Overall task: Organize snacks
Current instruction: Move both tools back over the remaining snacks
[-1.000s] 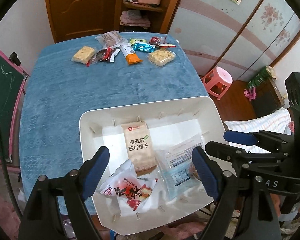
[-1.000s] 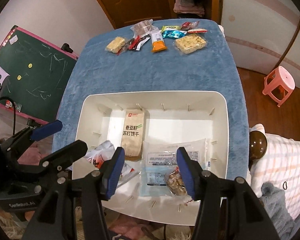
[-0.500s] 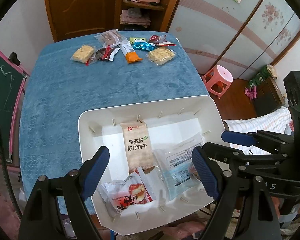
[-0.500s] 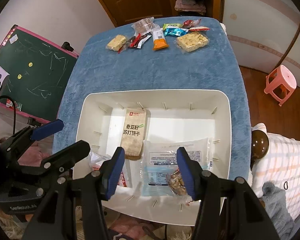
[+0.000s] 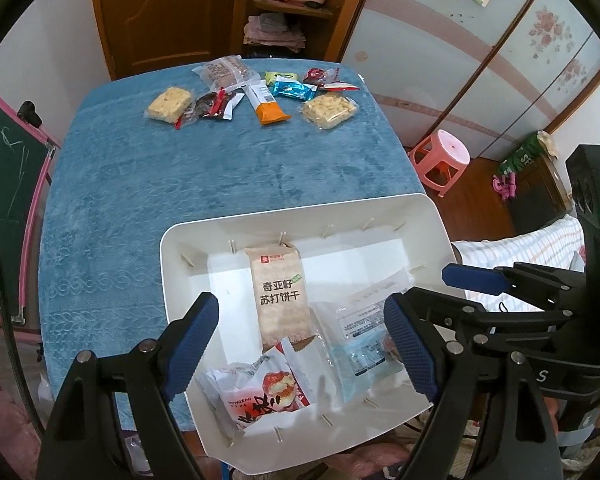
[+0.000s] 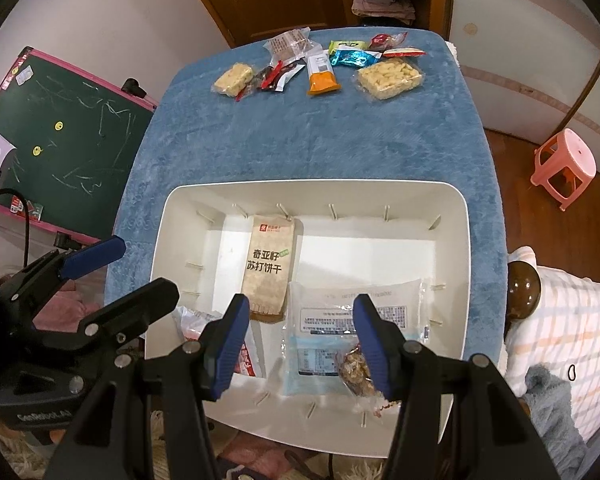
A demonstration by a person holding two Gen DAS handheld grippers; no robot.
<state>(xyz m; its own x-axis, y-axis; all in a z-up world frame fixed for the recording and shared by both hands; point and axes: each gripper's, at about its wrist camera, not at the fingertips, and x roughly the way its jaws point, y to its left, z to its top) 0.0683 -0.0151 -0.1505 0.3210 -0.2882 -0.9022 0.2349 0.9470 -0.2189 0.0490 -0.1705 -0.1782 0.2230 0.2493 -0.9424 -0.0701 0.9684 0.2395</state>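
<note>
A white bin [image 5: 428, 216] [image 6: 456, 216] sits at the near edge of a blue-covered table [image 5: 188, 184] [image 6: 300, 140]. Inside lie a tan cracker pack [image 5: 280, 296] [image 6: 269, 268], a red-and-white bun packet [image 5: 260, 396] [image 6: 192, 322], a clear blue-labelled packet [image 5: 364, 332] [image 6: 340, 312] and a small nut snack [image 6: 354, 368]. My left gripper [image 5: 300, 344] is open and empty above the bin's near-left part. My right gripper [image 6: 300, 344] is open and empty above the near-right part. Several loose snacks lie at the table's far edge, among them an orange packet [image 5: 268, 104] [image 6: 320, 74].
A green chalkboard [image 6: 60, 120] with a pink frame stands left of the table. A pink stool [image 5: 442, 156] [image 6: 562, 166] stands on the floor to the right. A wooden shelf [image 5: 288, 4] and door are behind the table. A checked cloth [image 6: 560, 340] lies at right.
The red-and-white bun packet has dropped from between my left fingers and settled lower in the bin's near-left corner. Both grippers have drawn back slightly.
</note>
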